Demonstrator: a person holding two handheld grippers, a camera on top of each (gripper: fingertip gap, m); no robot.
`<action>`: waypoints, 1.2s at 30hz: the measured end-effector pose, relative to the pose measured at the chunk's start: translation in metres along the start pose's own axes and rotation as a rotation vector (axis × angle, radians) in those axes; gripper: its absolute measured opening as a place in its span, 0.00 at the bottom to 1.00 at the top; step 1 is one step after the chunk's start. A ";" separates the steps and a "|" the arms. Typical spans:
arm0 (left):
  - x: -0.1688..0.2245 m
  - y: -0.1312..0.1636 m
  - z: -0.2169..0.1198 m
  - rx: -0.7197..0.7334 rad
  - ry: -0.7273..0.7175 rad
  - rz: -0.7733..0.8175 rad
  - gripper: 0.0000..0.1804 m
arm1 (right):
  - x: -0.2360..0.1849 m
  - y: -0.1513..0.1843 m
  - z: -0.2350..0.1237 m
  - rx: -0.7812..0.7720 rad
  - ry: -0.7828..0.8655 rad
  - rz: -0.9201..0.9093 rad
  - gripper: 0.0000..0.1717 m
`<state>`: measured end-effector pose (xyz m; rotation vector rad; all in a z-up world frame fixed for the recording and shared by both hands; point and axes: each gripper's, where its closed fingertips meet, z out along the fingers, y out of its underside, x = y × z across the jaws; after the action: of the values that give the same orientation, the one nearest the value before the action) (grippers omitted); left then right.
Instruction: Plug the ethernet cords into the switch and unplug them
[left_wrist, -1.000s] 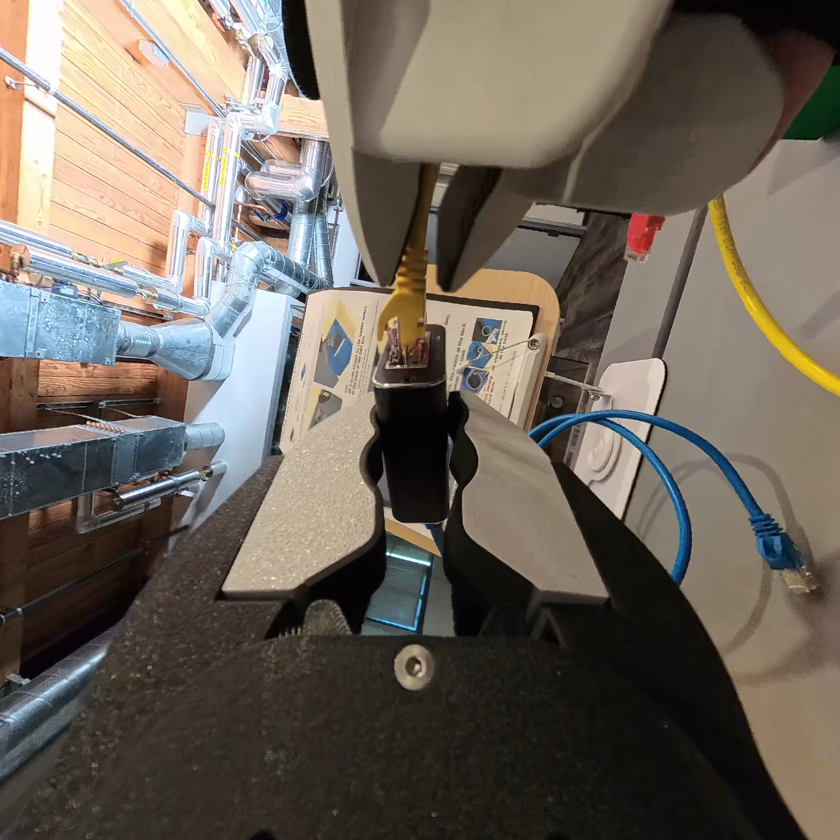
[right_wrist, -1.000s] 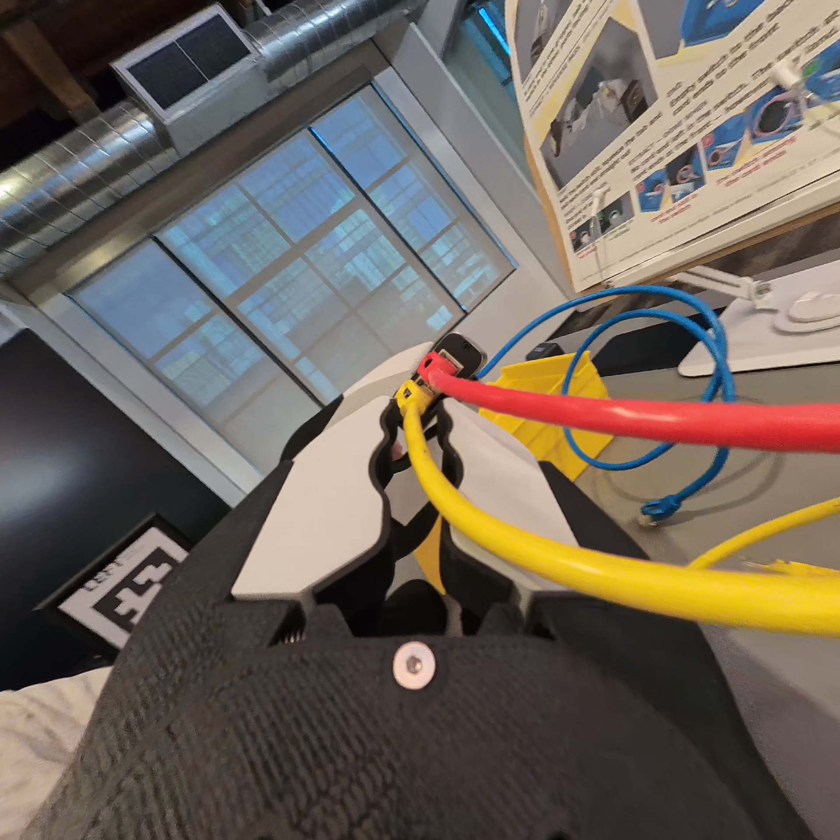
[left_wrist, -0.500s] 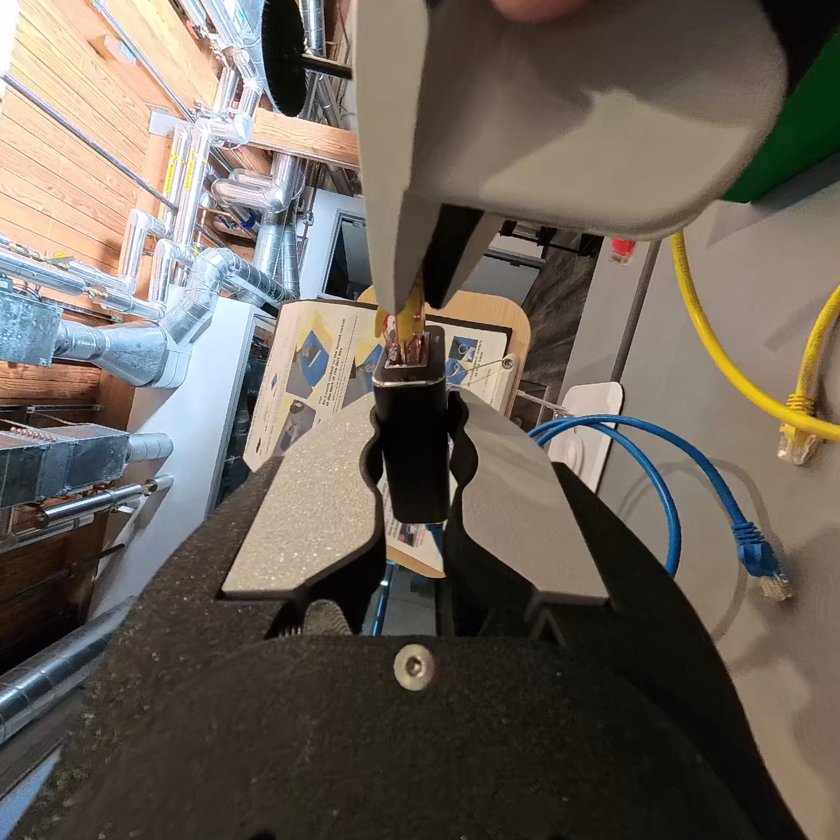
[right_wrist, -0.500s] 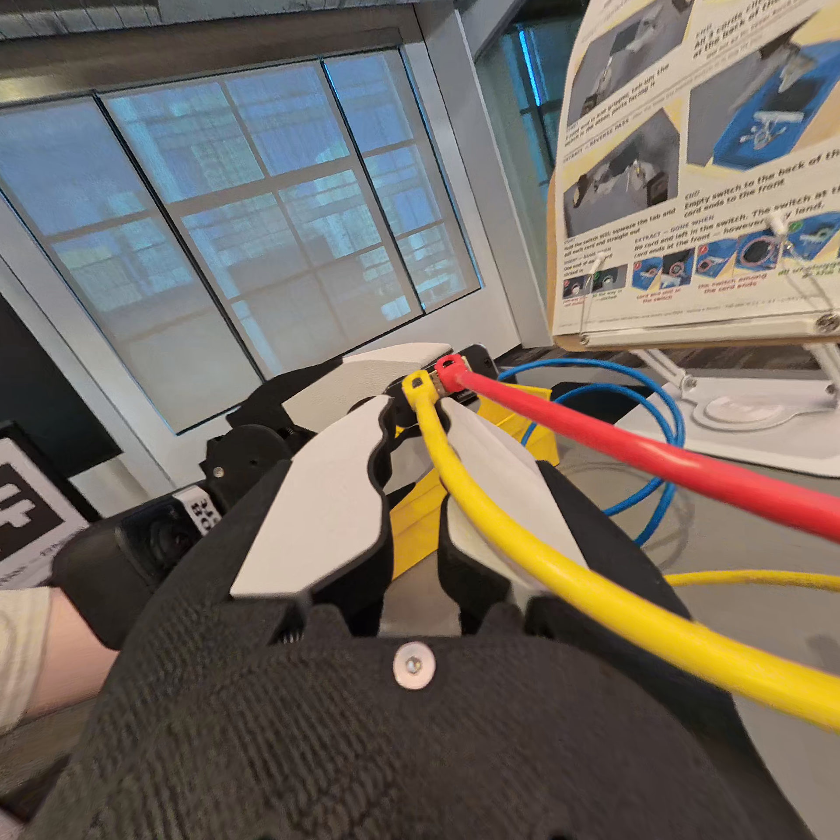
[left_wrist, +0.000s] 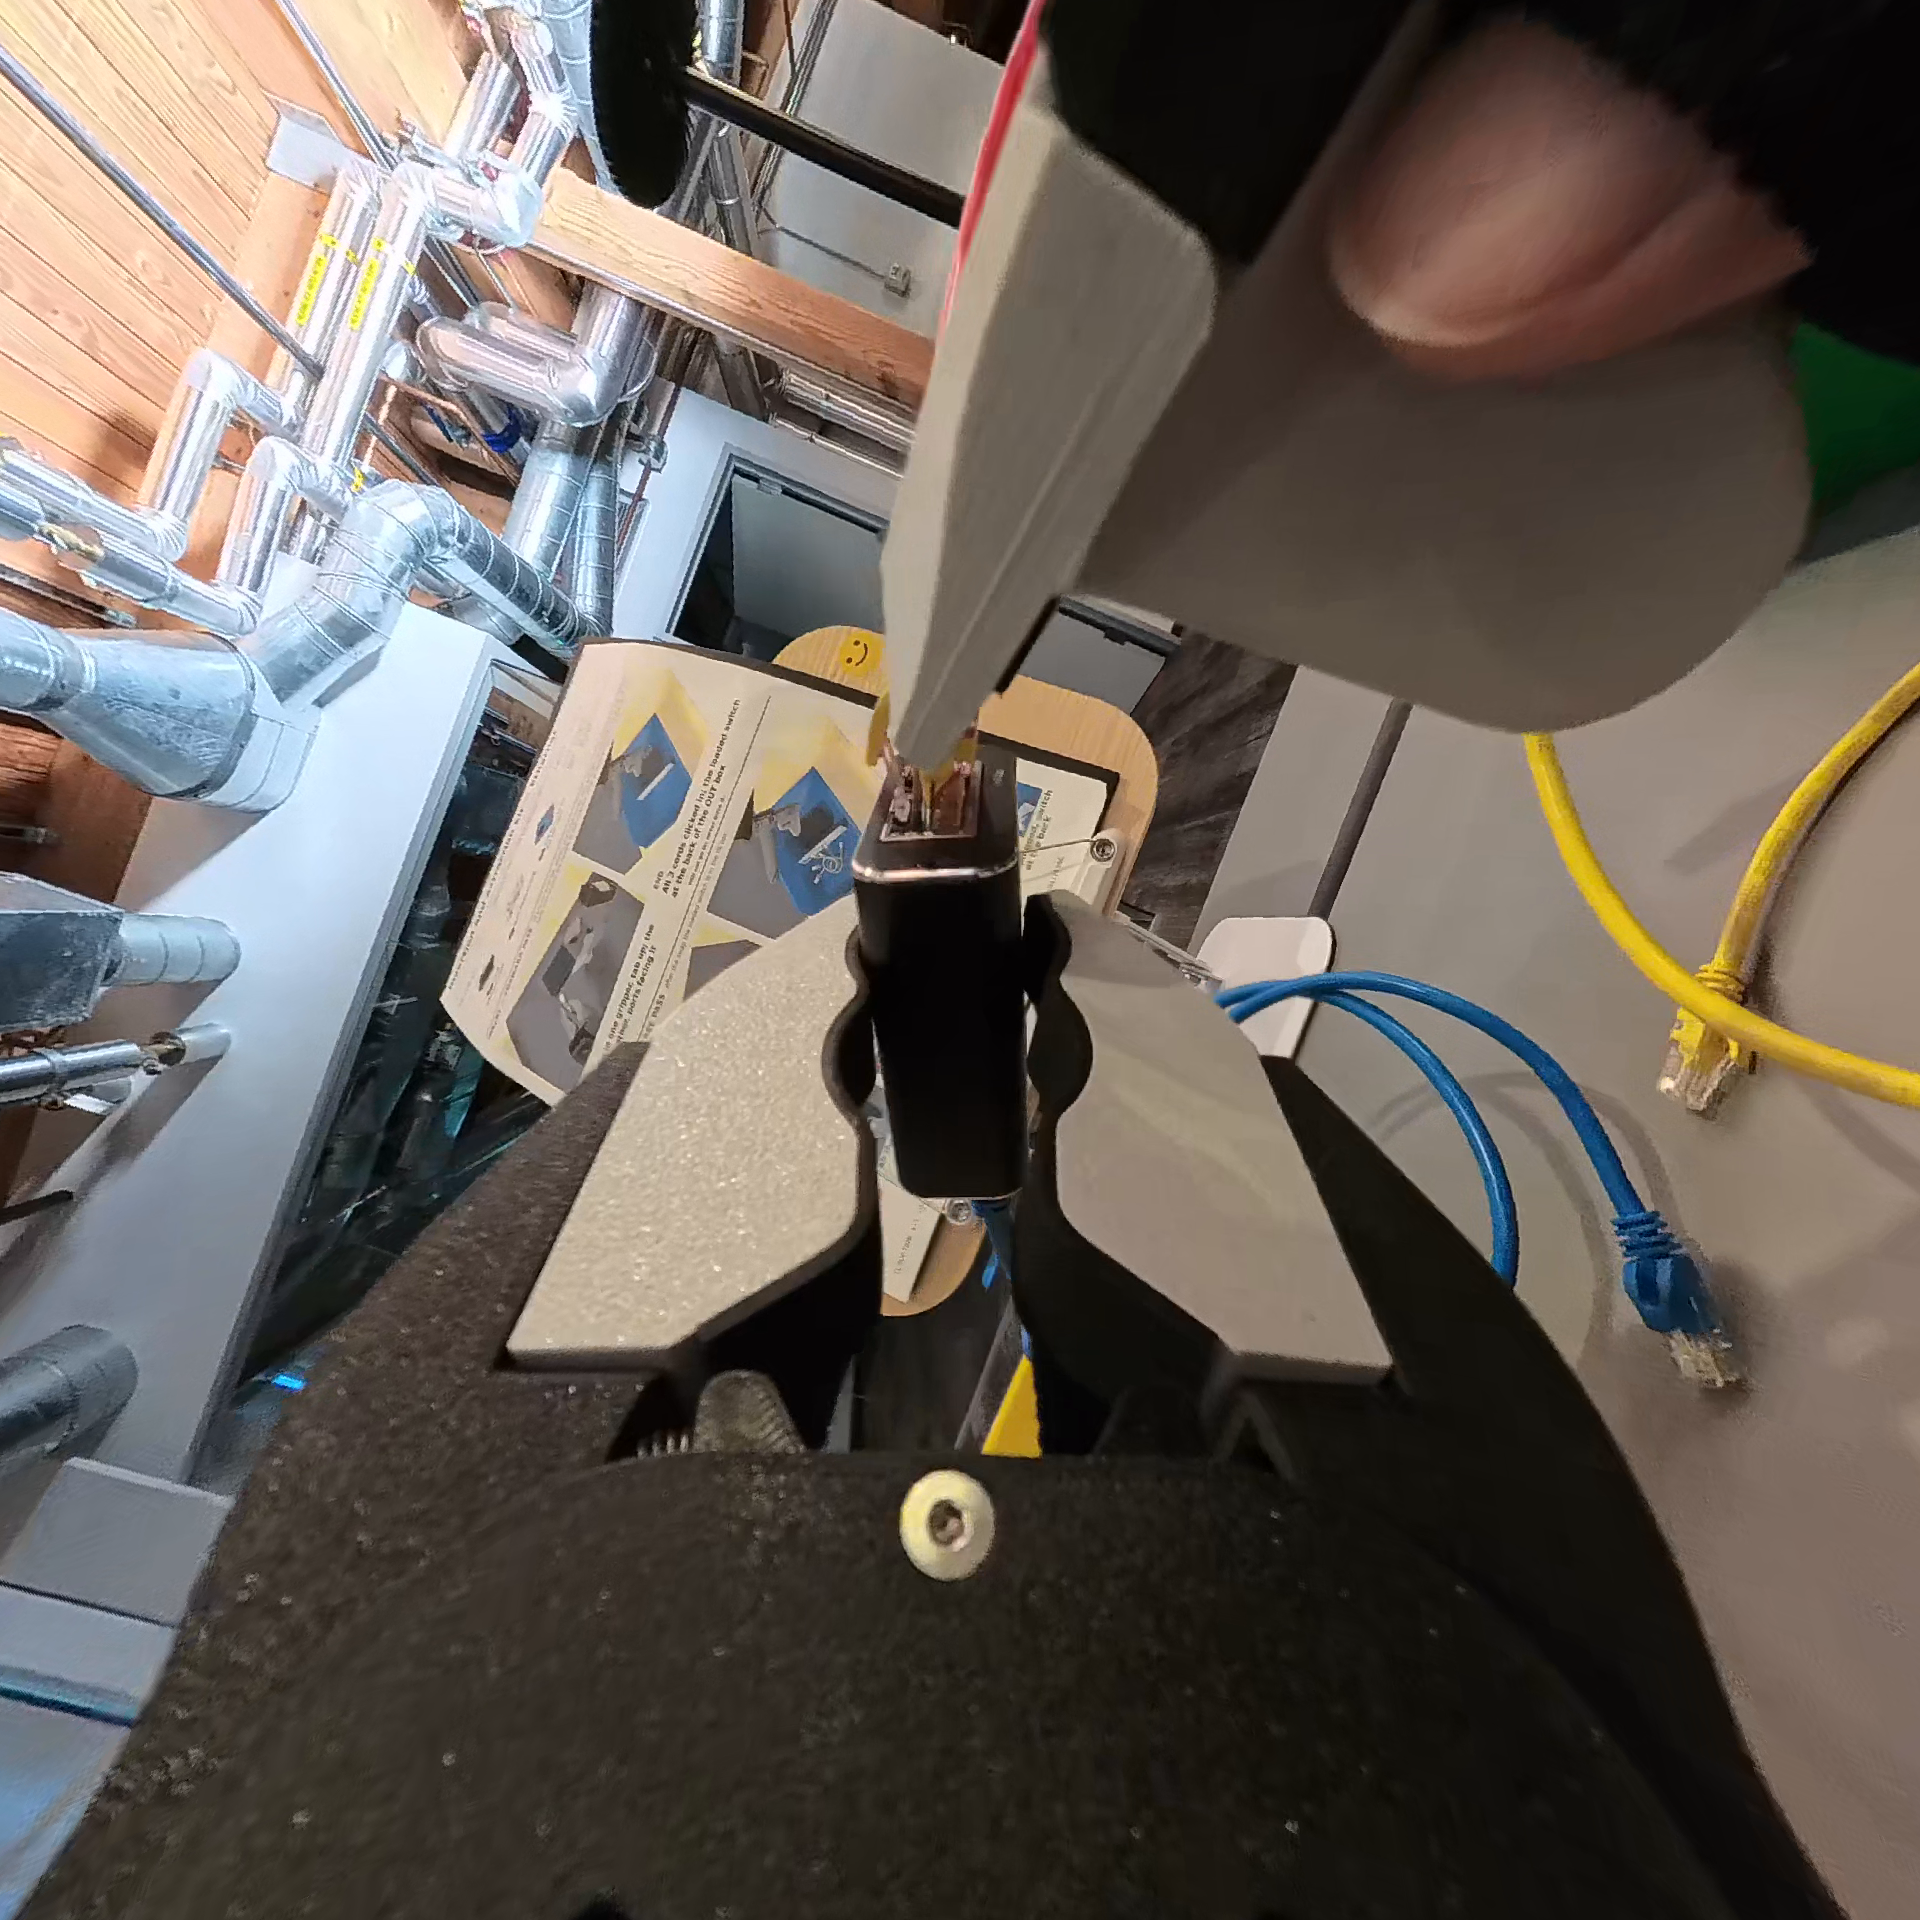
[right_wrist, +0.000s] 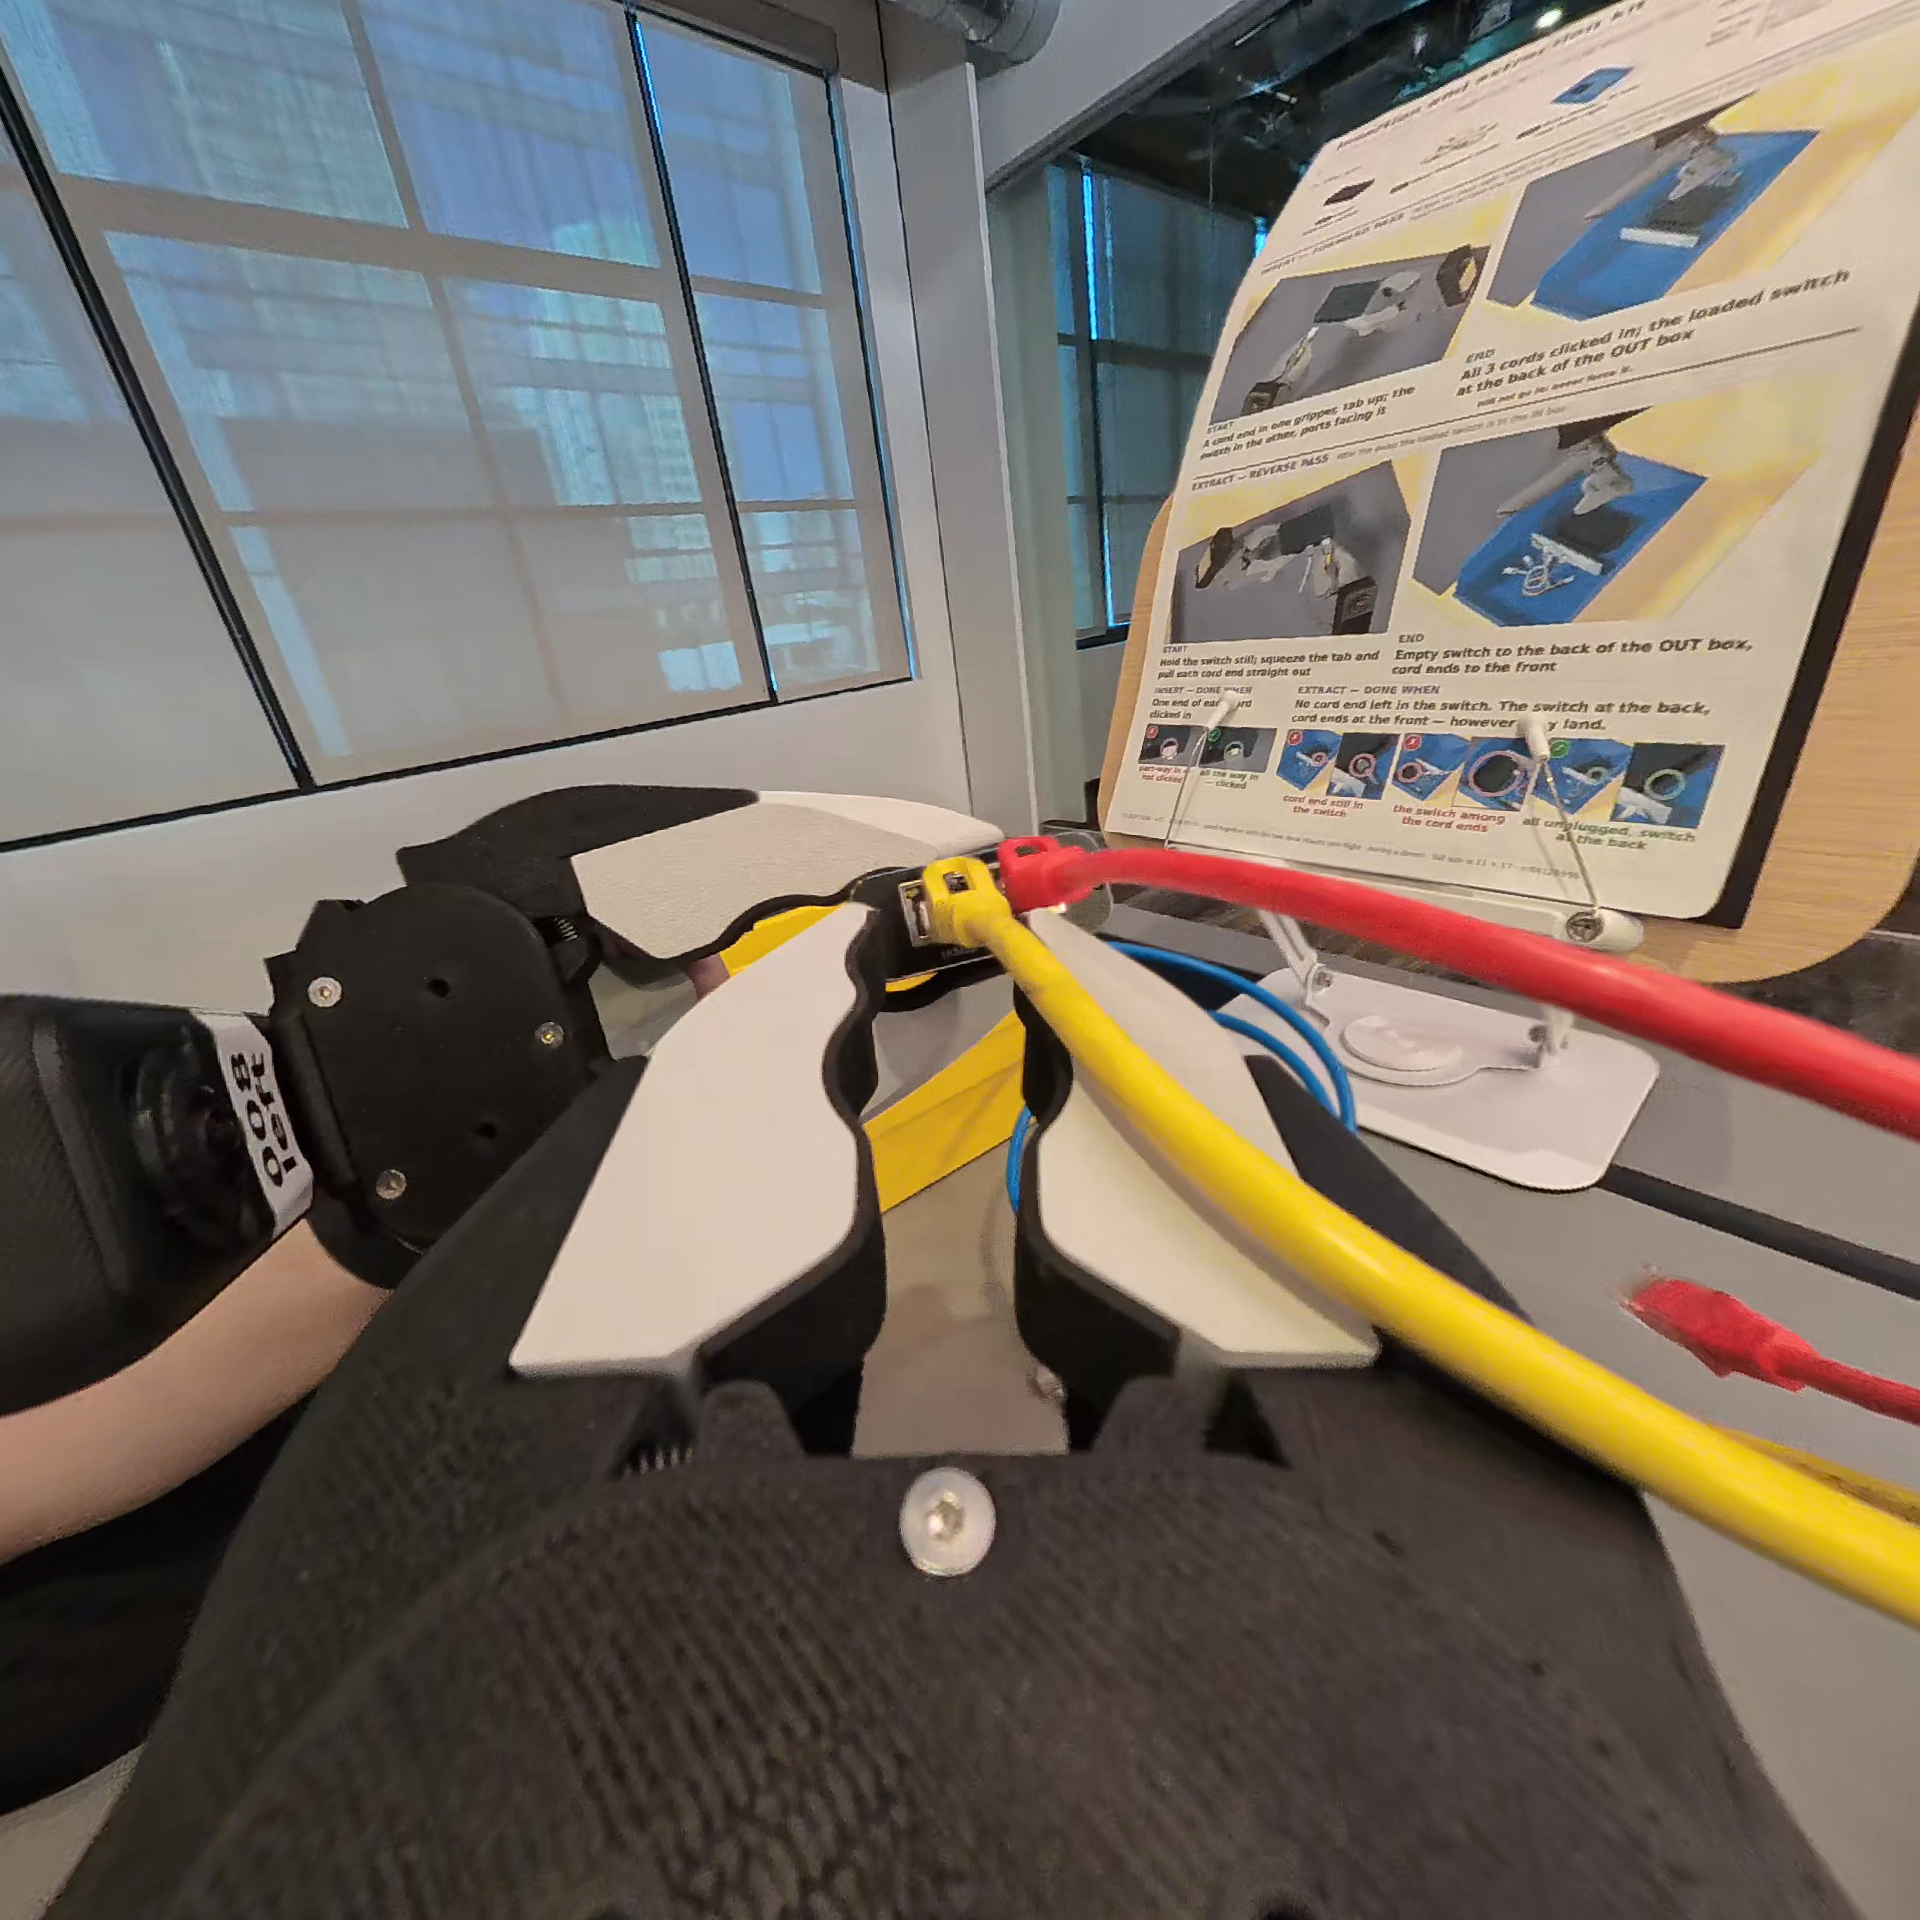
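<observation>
My left gripper (left_wrist: 945, 935) is shut on the black switch (left_wrist: 945, 1018) and holds it up off the table, ports facing away. A yellow plug (right_wrist: 956, 899) and a red plug (right_wrist: 1039, 868) sit side by side in the switch's ports (right_wrist: 912, 920). My right gripper (right_wrist: 945, 925) stands right at the yellow plug with its jaws apart. The yellow cord (right_wrist: 1195, 1122) runs from the plug back over the right finger (right_wrist: 1164, 1174), and no pad presses on it. In the left wrist view a right-gripper finger (left_wrist: 977, 582) reaches down to the yellow plug (left_wrist: 881, 727).
A blue cord (left_wrist: 1455, 1039) lies loose on the grey table (left_wrist: 1714, 1558), beside the yellow cord's free end (left_wrist: 1704, 1049). A loose red plug (right_wrist: 1714, 1330) lies at the right. An instruction board on a white stand (right_wrist: 1507, 520) is behind, and a yellow bin (right_wrist: 935, 1122) is below the switch.
My right jaws have opened off the yellow cord, whose plug now sits in the switch beside the red one. My left gripper keeps its hold on the switch while both hands turn.
</observation>
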<state>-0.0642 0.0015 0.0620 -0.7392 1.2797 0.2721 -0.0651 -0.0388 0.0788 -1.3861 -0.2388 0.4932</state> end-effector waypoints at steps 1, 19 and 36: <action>0.000 0.000 0.000 0.001 0.003 -0.009 0.14 | 0.000 0.000 0.001 -0.001 0.012 -0.016 0.14; 0.003 -0.001 -0.004 0.009 0.029 -0.063 0.14 | 0.001 0.001 0.001 -0.008 0.055 -0.111 0.12; 0.001 -0.001 -0.006 0.017 0.019 -0.088 0.14 | 0.002 -0.007 -0.005 0.087 0.101 -0.174 0.12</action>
<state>-0.0680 -0.0028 0.0608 -0.7826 1.2627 0.1833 -0.0602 -0.0431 0.0847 -1.2886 -0.2498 0.2855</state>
